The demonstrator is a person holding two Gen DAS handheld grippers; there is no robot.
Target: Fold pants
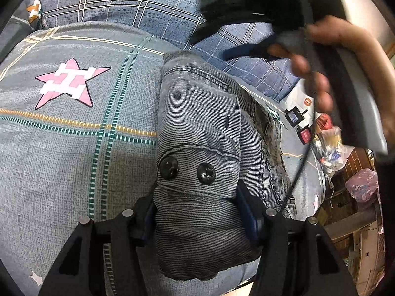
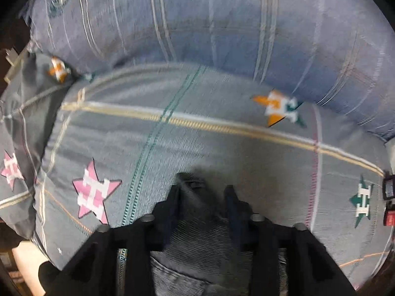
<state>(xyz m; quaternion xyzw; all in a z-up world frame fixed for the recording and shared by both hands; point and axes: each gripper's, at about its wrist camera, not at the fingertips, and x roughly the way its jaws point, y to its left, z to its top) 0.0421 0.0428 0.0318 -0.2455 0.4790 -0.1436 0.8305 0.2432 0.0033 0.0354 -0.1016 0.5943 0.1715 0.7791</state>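
Observation:
Grey denim pants (image 1: 202,128) lie folded in a narrow bundle on the star-patterned bed sheet (image 1: 74,133). Two black buttons (image 1: 187,169) show on the near end. My left gripper (image 1: 197,212) is shut on that near end, the cloth bunched between its fingers. My right gripper (image 1: 249,7) shows blurred at the upper right of the left wrist view, held in a hand, above the pants' far end. In the right wrist view it (image 2: 203,192) hovers open over the pants (image 2: 197,246), with nothing between its fingers.
A blue plaid quilt (image 1: 153,2) lies bunched along the far side of the bed. A white bag, small chargers (image 1: 293,118) and a plastic bag of items (image 1: 328,143) lie at the bed's right edge, with a cable running down. Beyond is wooden furniture.

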